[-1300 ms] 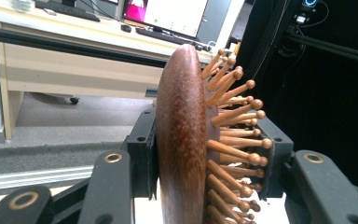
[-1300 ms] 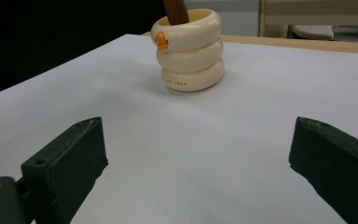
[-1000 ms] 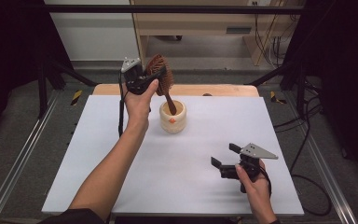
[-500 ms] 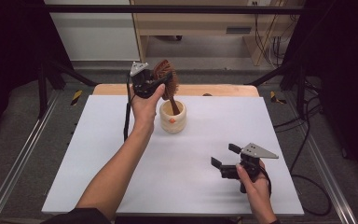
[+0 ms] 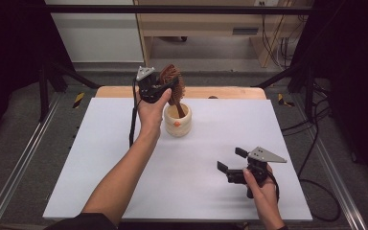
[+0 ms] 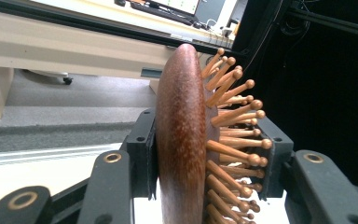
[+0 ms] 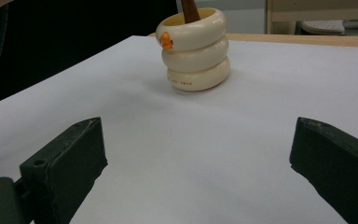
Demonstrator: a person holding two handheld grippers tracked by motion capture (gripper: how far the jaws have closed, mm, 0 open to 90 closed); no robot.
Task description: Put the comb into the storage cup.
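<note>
Hairbrush (image 5: pixel 171 80): wooden, rigid, light; handle down in ringed cream holder (image 5: pixel 178 120) on counter (image 5: pixel 100 143).
Left gripper (image 5: pixel 165 86): pinching brush head, back against bristles.
Right gripper (image 5: pixel 229 160): spread, idle.
Grip: head edges; pins may slip.

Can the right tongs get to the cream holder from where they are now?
Probably yes: the right tongs are open, and only bare white table lies between them and the cream holder.
</note>
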